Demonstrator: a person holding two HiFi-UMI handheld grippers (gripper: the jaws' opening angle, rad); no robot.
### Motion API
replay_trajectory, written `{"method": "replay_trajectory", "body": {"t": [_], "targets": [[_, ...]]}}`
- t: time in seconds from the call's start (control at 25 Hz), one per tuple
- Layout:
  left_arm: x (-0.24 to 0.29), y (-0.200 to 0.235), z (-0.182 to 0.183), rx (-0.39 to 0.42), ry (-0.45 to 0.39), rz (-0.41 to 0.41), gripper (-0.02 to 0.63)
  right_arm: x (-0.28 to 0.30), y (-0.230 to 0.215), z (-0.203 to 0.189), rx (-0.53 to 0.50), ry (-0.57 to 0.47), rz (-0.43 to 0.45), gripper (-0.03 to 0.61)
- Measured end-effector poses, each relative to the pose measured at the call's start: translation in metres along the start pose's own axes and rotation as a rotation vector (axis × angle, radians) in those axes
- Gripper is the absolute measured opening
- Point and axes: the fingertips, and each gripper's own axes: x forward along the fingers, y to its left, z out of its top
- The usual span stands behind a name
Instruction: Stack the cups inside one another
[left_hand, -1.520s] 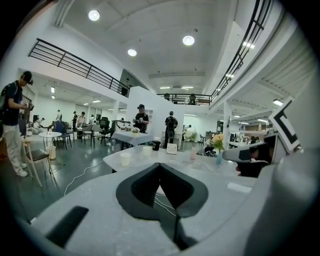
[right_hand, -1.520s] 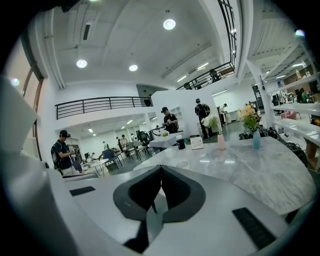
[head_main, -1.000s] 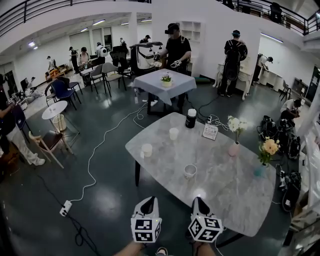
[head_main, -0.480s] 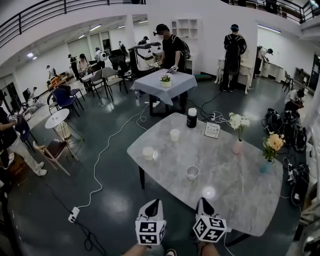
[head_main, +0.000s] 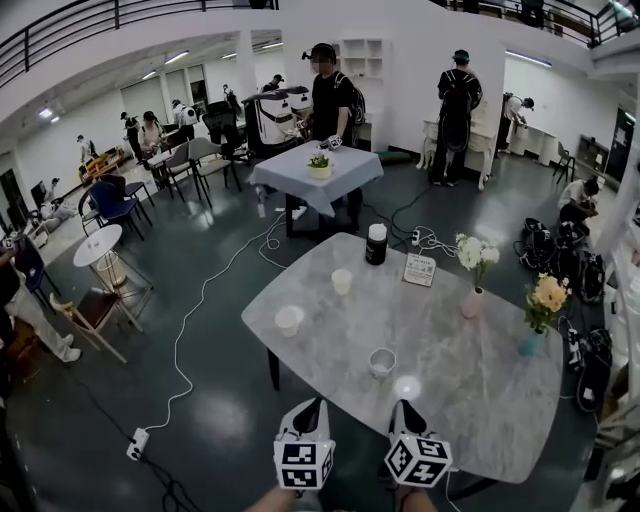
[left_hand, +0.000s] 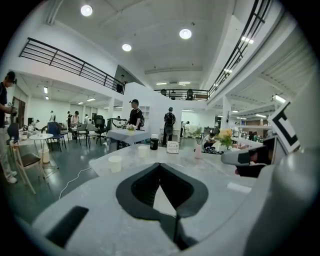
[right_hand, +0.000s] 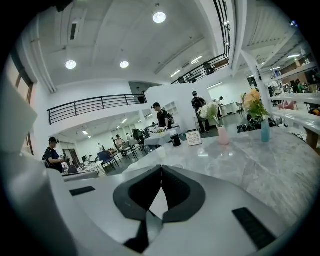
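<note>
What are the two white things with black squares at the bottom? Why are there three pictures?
Those are tools a person holds, one in each hand: the left hand-held gripper and the right hand-held gripper. One picture comes from a camera on the person's head, looking down. The other two come from cameras riding on each gripper. On the table stand three cups, a jar, a card and two vases of flowers. Both grippers are shut and hold nothing.
</note>
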Motion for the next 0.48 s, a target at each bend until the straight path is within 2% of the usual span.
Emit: {"method": "replay_trajectory", "body": {"t": [0.48], "targets": [[0.073, 0.054, 0.032, -0.004, -0.002, -0.033, -0.002, 0.078, 0.022, 0.035, -0.017, -0.021, -0.028, 0.006]]}}
